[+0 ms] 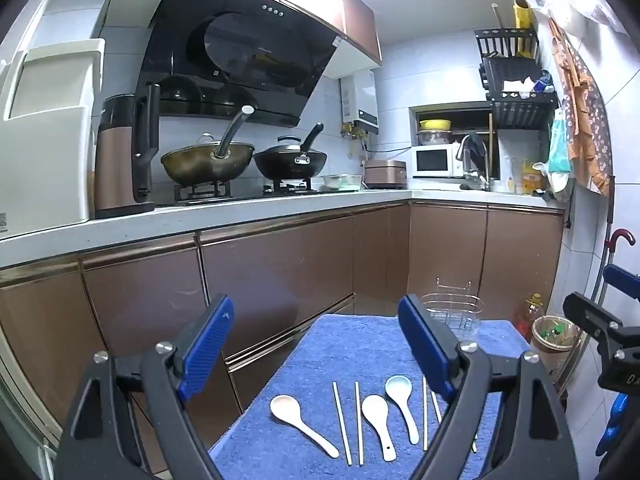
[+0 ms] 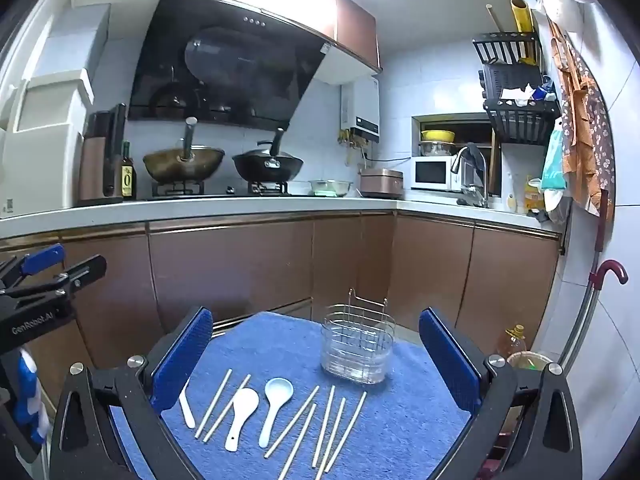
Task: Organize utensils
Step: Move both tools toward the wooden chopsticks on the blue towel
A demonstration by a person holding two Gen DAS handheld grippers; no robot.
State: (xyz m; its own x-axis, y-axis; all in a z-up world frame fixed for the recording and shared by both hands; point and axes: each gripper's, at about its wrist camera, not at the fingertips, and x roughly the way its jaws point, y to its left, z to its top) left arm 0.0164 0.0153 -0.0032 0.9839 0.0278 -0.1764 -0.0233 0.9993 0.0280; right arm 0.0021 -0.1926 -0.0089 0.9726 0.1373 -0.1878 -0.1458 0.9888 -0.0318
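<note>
Both tools released, nothing gripped. Left tool (image 1: 316,360) and right tool (image 2: 316,354) hang above the near edge of the desk (image 2: 420,420), jaws wide apart.

Layout on the blue towel (image 1: 360,344): wire utensil holder (image 2: 357,344) stands upright at the far right, looks empty. Three white spoons and the loose chopsticks (image 2: 336,424) lie flat in a row near me, handles pointing my way. None in the holder yet, so I judge the task at its start.

Step in hand, as I read it: first pick. My approach:
- Go for the right-hand chopstick fan with the right tool; it lies closest to the holder.
- They're thin and lie flat on pile; come down steep, pinch across the shaft, not along it.
- Several sticks sit close together or cross, so single out the outermost one or I drag its neighbours.
- Tip it upright before the drop; the holder is light wire and may tip if nudged.

Relative position: middle spoon (image 2: 240,412) and pale spoon (image 2: 276,400) lie between the right tool's jaws, below and nearer. Leftmost spoon (image 1: 298,418) sits between the left tool's jaws in its view. Holder is beyond the right tool, slightly right of centre, well apart from the left tool.
</note>
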